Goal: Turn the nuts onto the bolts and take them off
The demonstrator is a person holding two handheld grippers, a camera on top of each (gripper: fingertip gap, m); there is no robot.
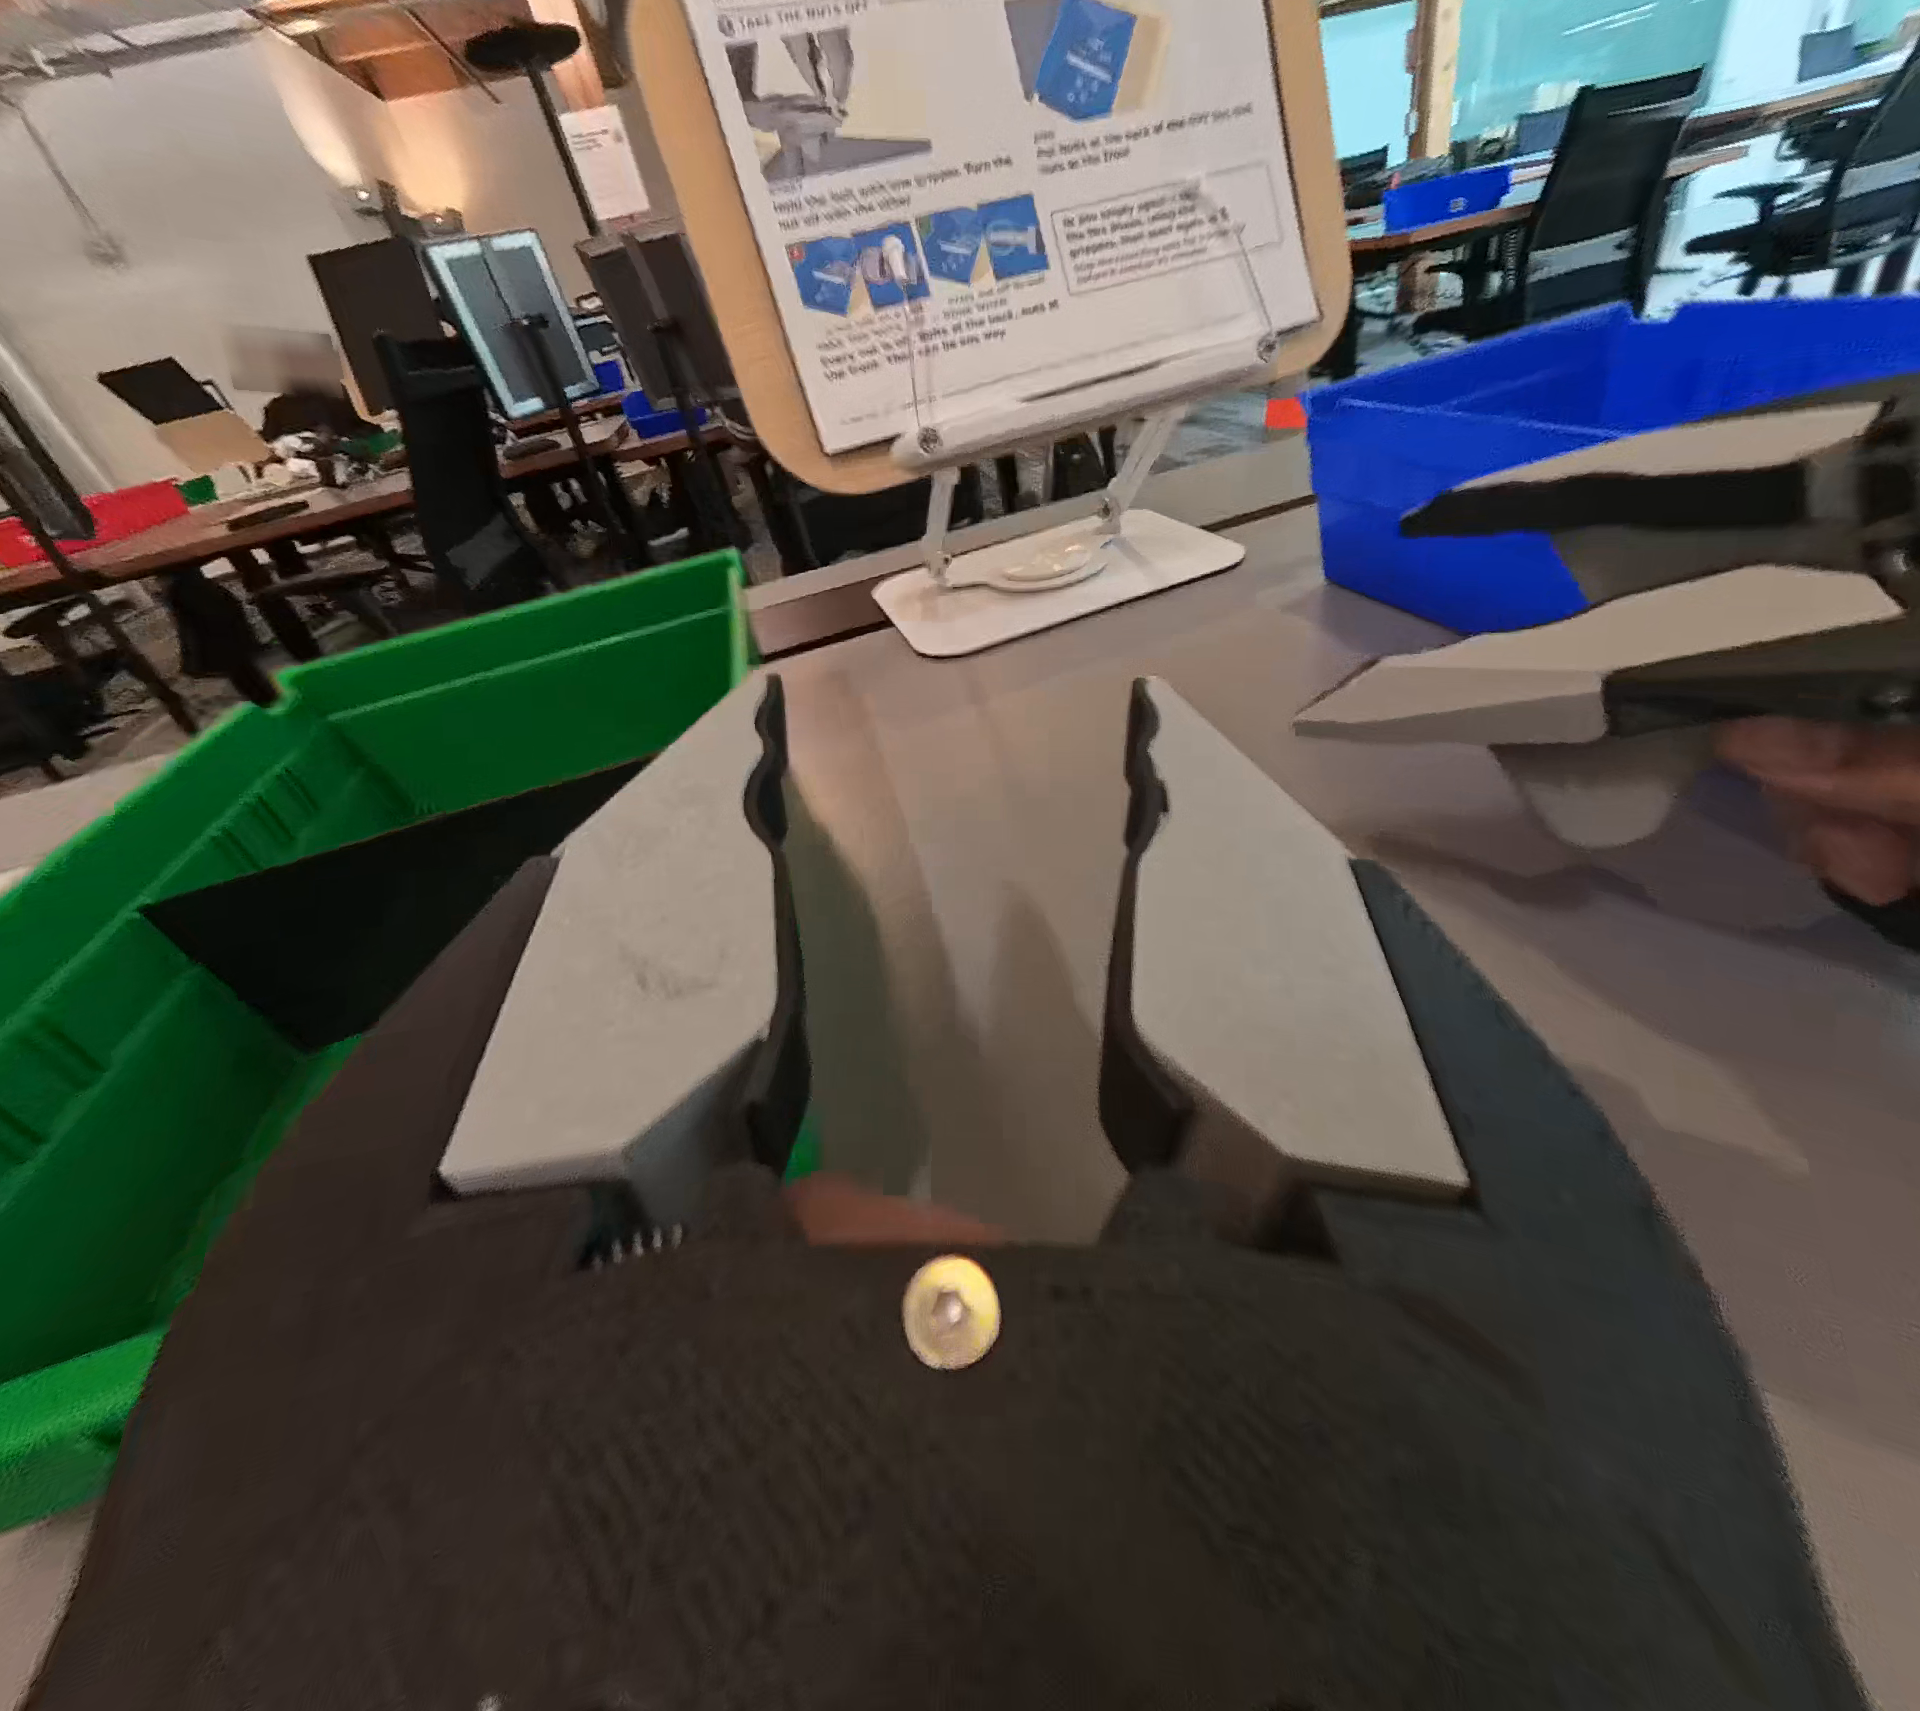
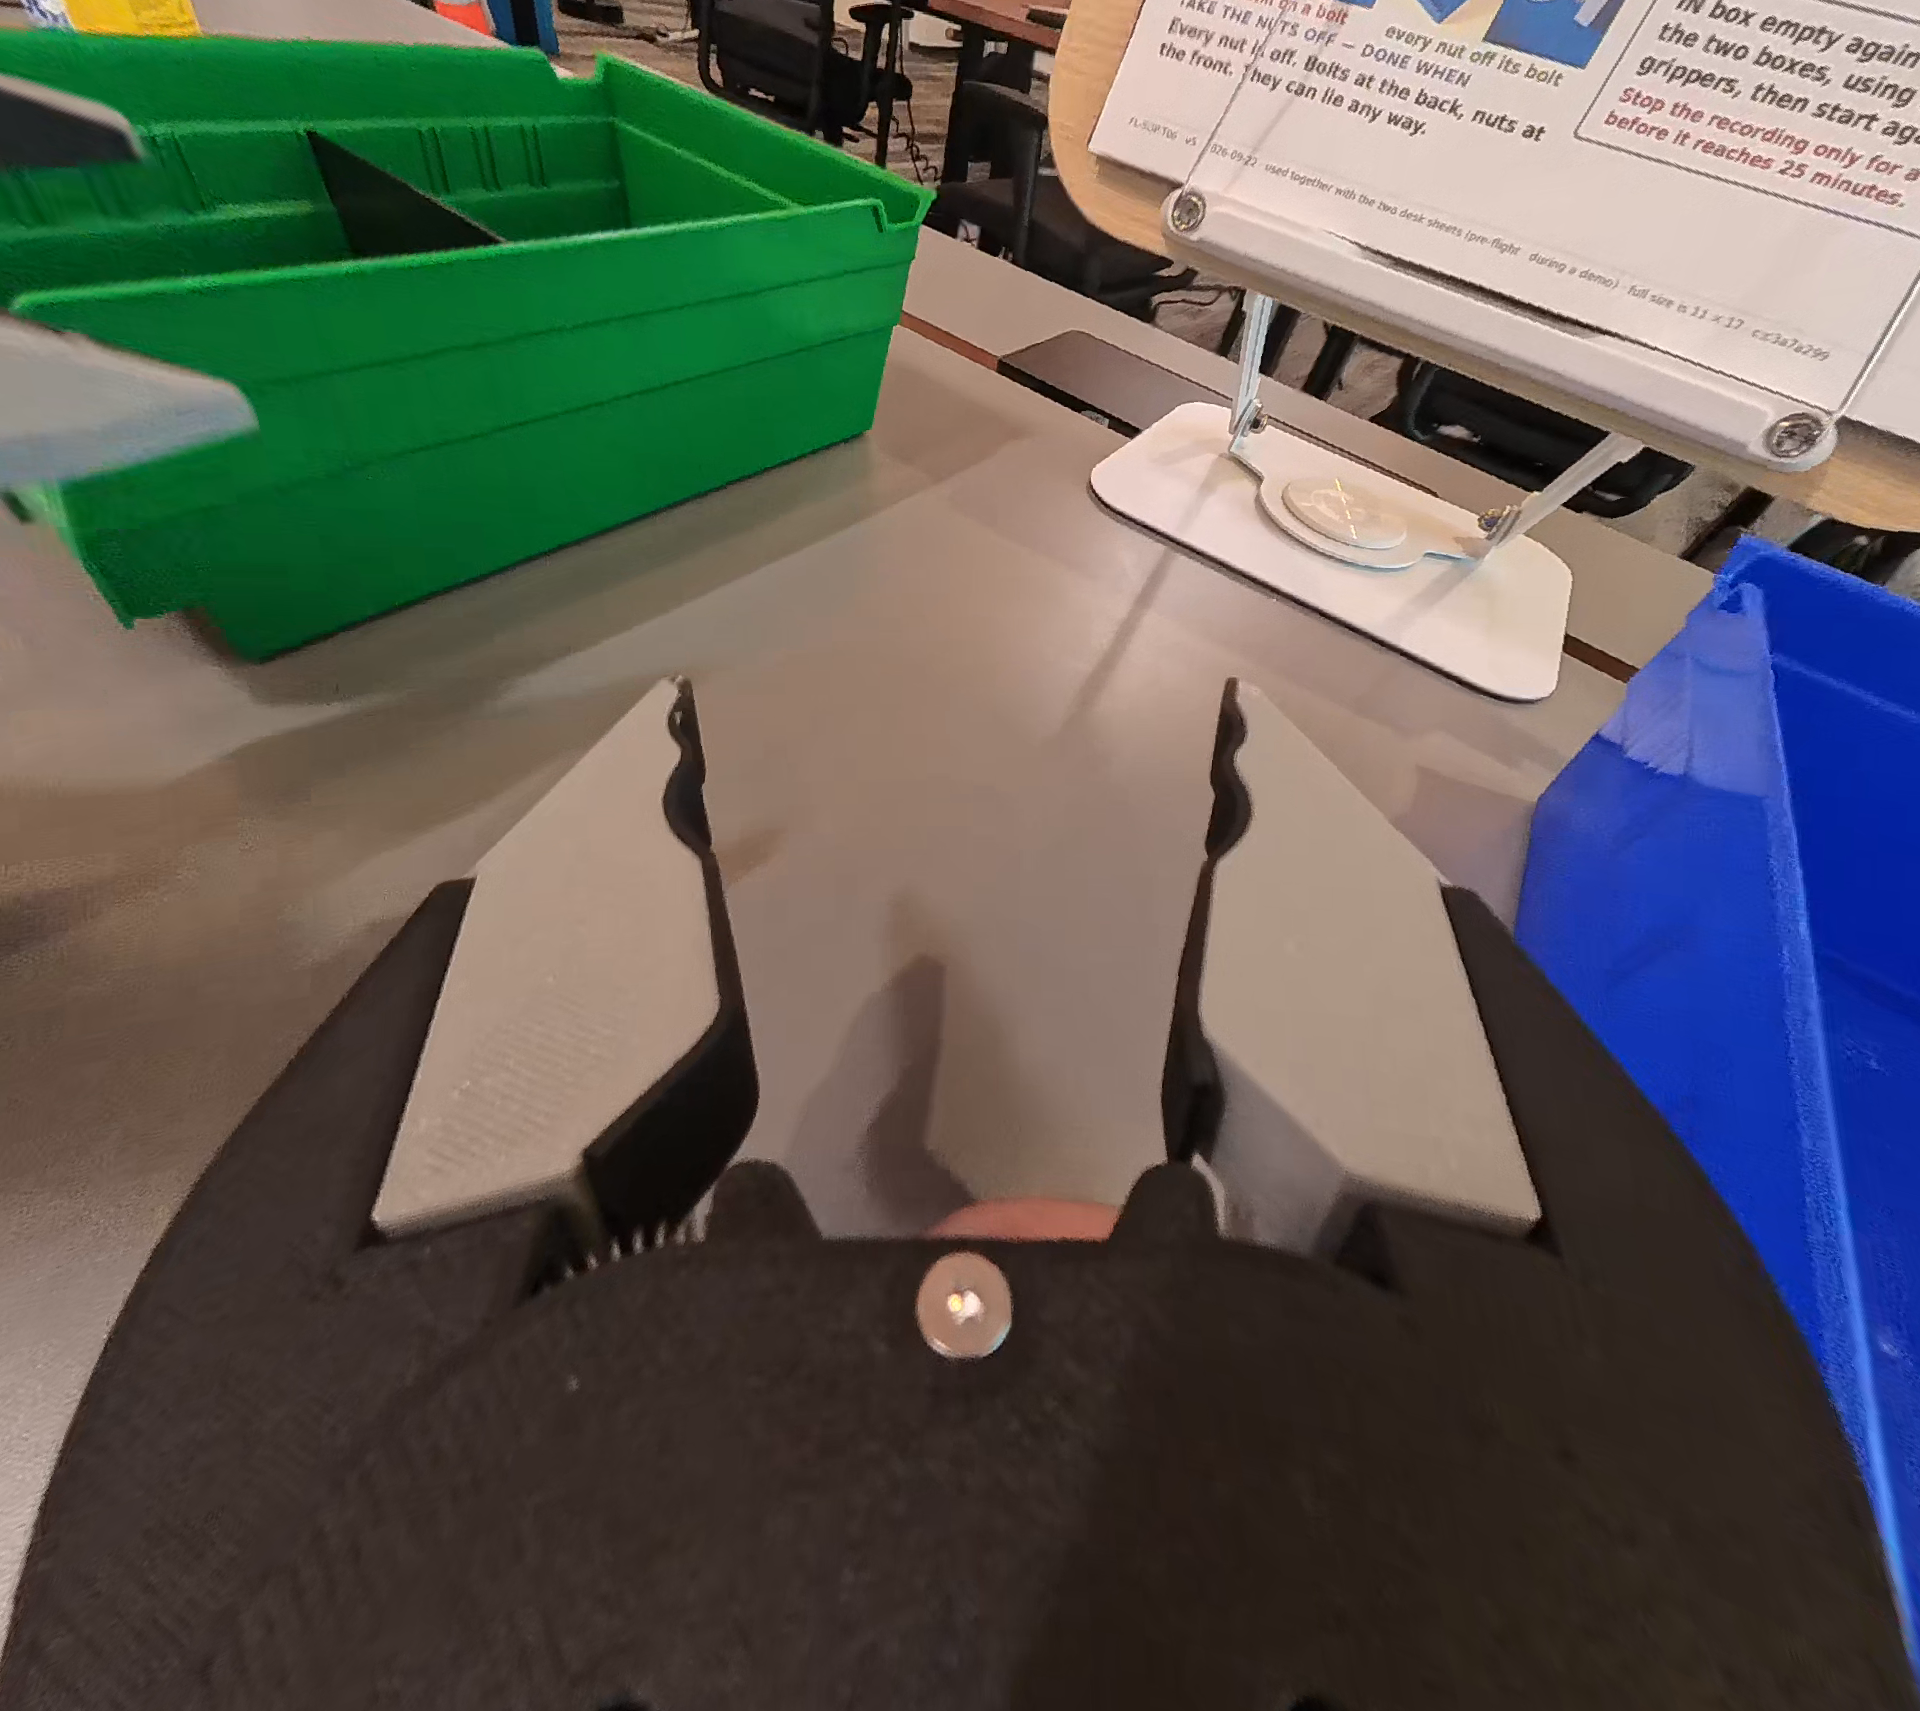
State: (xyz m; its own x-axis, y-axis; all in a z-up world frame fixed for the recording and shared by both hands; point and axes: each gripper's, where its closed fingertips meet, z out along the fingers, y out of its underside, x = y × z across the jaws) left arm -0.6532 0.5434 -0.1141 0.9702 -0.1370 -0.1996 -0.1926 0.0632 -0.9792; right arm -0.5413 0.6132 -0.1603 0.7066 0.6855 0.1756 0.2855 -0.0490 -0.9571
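Observation:
My left gripper (image 1: 951,705) is open and empty over the bare grey table (image 1: 966,830). A green bin (image 1: 364,726) with a black divider (image 1: 343,923) sits just to its left. My right gripper (image 2: 956,705) is open and empty over the table (image 2: 935,601). It also shows at the right of the left wrist view (image 1: 1351,622), open, in front of a blue bin (image 1: 1455,456). In the right wrist view the green bin (image 2: 468,373) is at the left and the blue bin (image 2: 1714,934) is close at the right. No nuts or bolts show.
A printed instruction sheet (image 1: 987,103) on a white stand (image 1: 1060,581) stands at the table's far edge between the bins; it also shows in the right wrist view (image 2: 1507,51). The left gripper's fingertips (image 2: 114,404) show at the left edge. Office desks and chairs lie beyond.

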